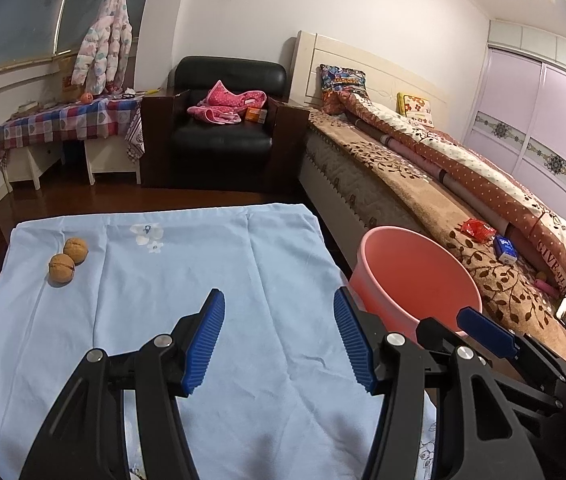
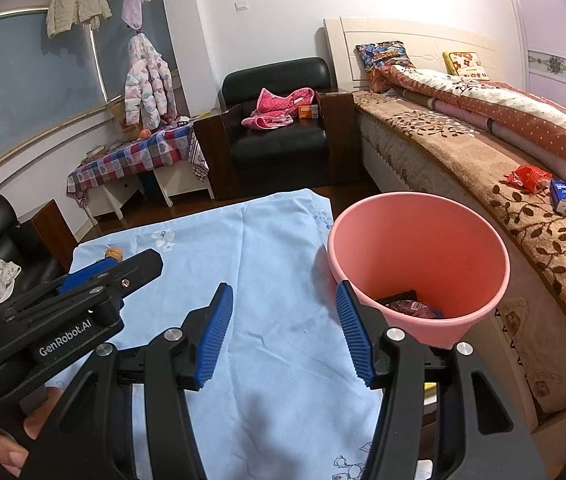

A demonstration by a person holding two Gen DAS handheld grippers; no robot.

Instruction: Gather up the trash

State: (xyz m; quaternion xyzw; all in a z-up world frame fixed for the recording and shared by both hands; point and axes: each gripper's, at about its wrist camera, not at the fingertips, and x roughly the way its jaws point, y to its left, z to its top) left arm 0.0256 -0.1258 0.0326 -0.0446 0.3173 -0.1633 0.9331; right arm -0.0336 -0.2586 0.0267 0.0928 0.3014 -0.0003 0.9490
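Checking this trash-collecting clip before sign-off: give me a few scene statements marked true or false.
1. Two walnuts lie on the blue cloth. True.
2. The pink bin is empty. False: wrappers lie at its bottom.
3. The left gripper holds a walnut. False: open, nothing between its fingers.
4. A red wrapper lies on the bed. True.
5. The right gripper is open. True.

Both wrist views angled down, close over blue cloth, sharing pink bucket, bed
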